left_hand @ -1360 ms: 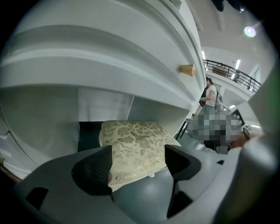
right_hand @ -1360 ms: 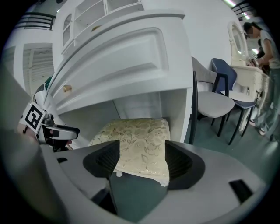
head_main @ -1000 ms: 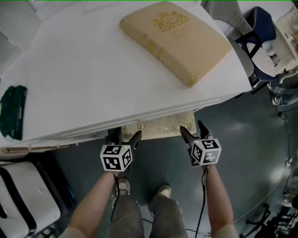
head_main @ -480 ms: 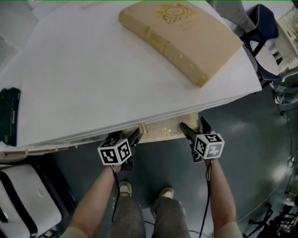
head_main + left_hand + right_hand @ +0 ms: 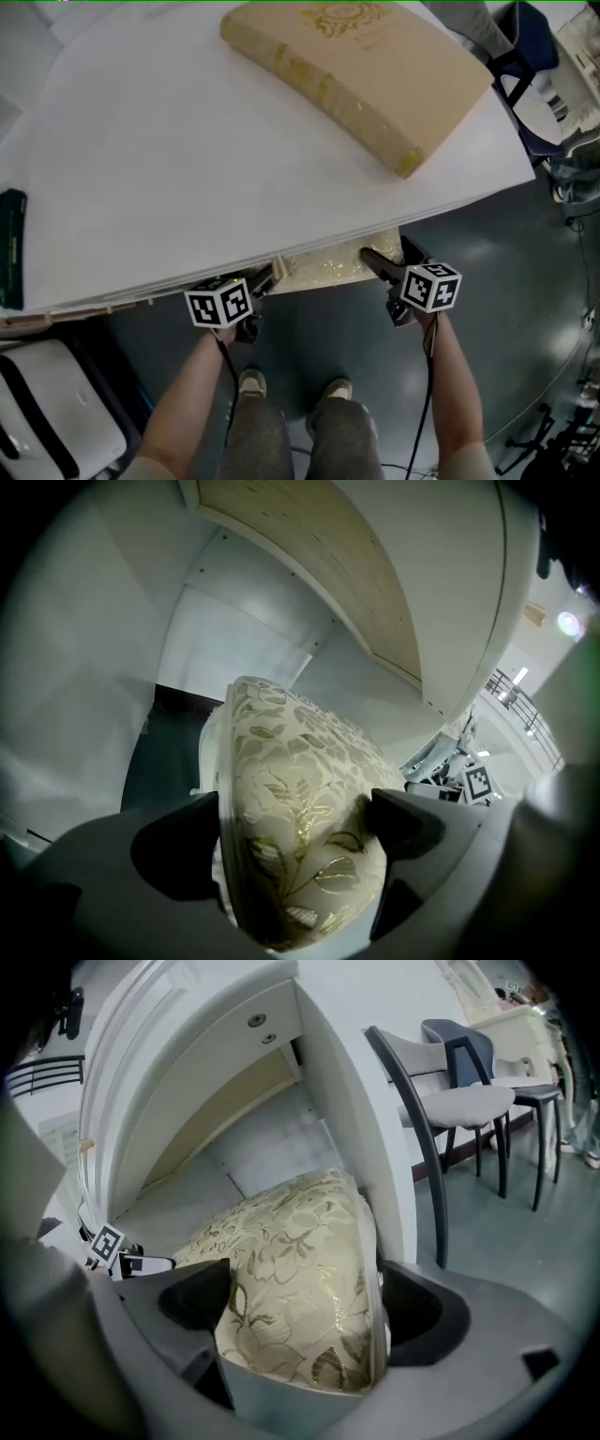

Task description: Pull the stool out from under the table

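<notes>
The stool (image 5: pixel 328 264) has a cream seat cushion with a gold flower pattern, and only its front edge shows under the white table (image 5: pixel 187 169). My left gripper (image 5: pixel 251 281) is at the seat's left front corner and my right gripper (image 5: pixel 394 258) at its right front corner. In the left gripper view the cushion (image 5: pixel 300 780) fills the gap of the left gripper (image 5: pixel 291 832). The right gripper view shows the same seat (image 5: pixel 291 1241) between the jaws of the right gripper (image 5: pixel 300 1302). Both pairs of jaws have just been opening and stand wide, straddling the seat edge.
A big beige book (image 5: pixel 366 66) with a gold emblem lies on the table top, and a dark green thing (image 5: pixel 9 248) sits at its left edge. A white case (image 5: pixel 47 422) stands on the floor at lower left. Chairs (image 5: pixel 459 1101) stand to the right. My feet (image 5: pixel 291 382) are just behind the grippers.
Both grippers have sunk and moved in toward the table edge, onto the stool's front corners. Their jaws have spread wider and their marker cubes have rolled.
</notes>
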{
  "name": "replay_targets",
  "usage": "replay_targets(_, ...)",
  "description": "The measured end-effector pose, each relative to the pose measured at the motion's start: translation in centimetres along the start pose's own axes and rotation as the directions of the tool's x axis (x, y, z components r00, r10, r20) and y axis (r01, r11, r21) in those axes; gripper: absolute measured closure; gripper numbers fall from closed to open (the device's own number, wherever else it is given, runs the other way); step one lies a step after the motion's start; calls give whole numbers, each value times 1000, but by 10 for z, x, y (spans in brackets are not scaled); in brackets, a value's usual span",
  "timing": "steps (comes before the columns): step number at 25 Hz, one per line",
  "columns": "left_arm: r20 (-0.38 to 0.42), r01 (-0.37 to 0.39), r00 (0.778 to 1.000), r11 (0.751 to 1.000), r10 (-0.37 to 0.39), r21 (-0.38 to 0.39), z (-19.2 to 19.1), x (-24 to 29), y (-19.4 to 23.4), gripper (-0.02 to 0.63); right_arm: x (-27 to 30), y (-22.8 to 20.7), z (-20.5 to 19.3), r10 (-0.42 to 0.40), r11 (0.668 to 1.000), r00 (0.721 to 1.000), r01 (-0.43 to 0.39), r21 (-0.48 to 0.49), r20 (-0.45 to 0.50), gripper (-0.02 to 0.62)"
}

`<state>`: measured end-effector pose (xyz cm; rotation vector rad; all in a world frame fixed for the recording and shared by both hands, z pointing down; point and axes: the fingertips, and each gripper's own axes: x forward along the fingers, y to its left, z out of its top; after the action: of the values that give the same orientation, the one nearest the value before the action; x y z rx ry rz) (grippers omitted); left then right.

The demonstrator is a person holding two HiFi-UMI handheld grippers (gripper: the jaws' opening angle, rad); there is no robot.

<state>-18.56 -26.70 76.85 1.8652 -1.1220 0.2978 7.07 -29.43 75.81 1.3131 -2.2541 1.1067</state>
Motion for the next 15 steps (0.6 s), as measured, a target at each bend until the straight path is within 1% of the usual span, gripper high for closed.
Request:
replay_targets(3, 0, 22, 1000, 1000, -22, 0, 0, 1, 1, 118, 0, 0, 0, 2, 1000, 1000, -2, 6, 11, 104)
replay_targets(8, 65, -3, 998, 999, 5, -35, 3, 0, 2, 120, -4, -1, -1, -13, 1000, 999, 14, -4, 42, 104)
replay_targets(10, 50, 0, 999, 999, 2, -38, 0, -2, 3, 120, -7, 2, -6, -16, 1000, 999, 16, 3, 38, 104)
replay_targets(15, 2, 12, 1000, 1000, -12, -16, -11, -11, 0, 120, -22, 9, -25, -33, 998, 999, 32, 45, 16, 106)
